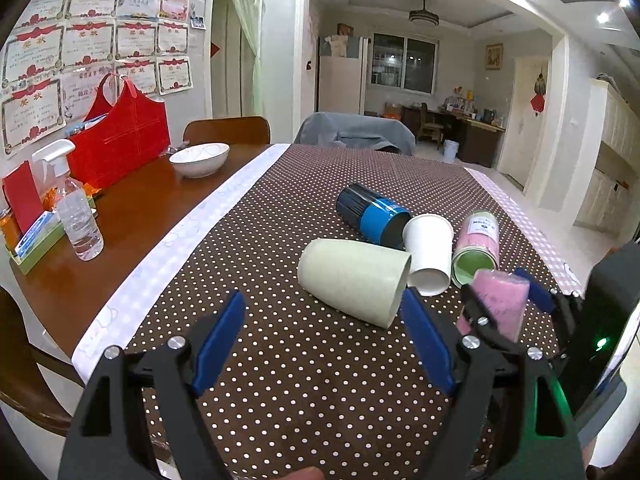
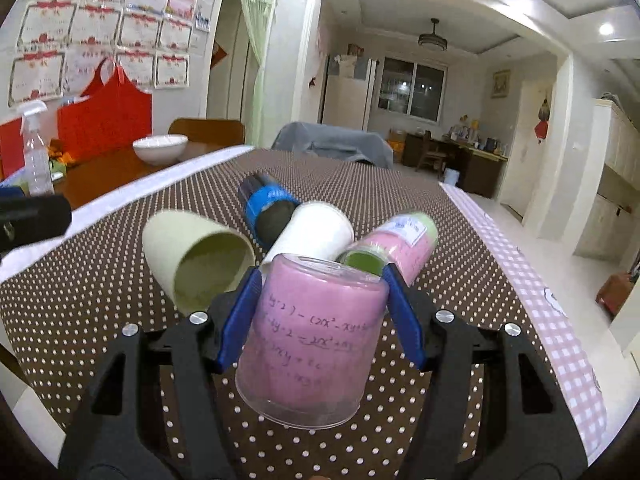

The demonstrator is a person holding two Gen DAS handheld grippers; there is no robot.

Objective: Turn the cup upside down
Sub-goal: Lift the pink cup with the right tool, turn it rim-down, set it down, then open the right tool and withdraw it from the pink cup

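My right gripper (image 2: 320,300) is shut on a clear cup with a pink written liner (image 2: 316,336), held just above the dotted cloth, rim facing down toward me. It also shows in the left wrist view (image 1: 498,304), between the right gripper's blue pads. My left gripper (image 1: 324,340) is open and empty, just short of a pale green cup (image 1: 354,282) lying on its side. A white paper cup (image 1: 428,254), a blue-black cup (image 1: 372,216) and a pink-green cup (image 1: 478,246) lie on their sides behind it.
The brown dotted tablecloth (image 1: 280,360) covers the right part of a wooden table (image 1: 132,208). A spray bottle (image 1: 74,216), white bowl (image 1: 199,159), red bag (image 1: 120,148) and green tray (image 1: 36,248) stand at left. A checked cloth strip (image 2: 552,308) runs along the right edge.
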